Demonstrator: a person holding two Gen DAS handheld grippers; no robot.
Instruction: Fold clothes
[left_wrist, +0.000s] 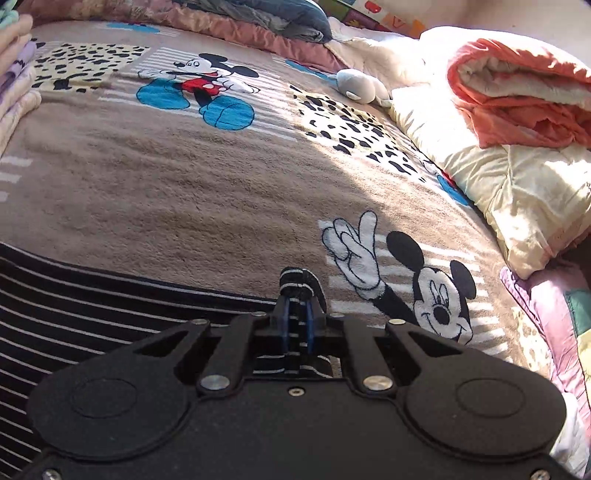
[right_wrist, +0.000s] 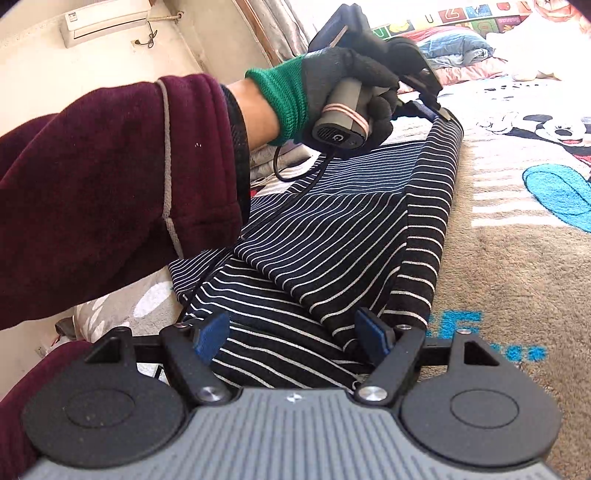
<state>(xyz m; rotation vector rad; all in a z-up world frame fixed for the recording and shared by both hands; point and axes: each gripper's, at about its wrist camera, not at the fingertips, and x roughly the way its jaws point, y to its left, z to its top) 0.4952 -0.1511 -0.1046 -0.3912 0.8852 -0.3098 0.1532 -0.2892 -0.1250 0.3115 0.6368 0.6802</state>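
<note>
You have one garment in front of you: a black shirt (right_wrist: 332, 229) with thin white stripes, lying partly folded on the bed. Its layers overlap, so the stripes run in different directions, and one flap lies slanted across the panel beneath it. One long folded edge runs straight from beside your right-hand fingers (right_wrist: 371, 332) up to the tips of your left-hand tool. The near end of the cloth sits between those spread right fingers, loose and ungripped. At the far end, a small bunched corner (left_wrist: 295, 282) of the striped cloth sticks up just past your left fingers (left_wrist: 308, 317), pinched tight between them.
</note>
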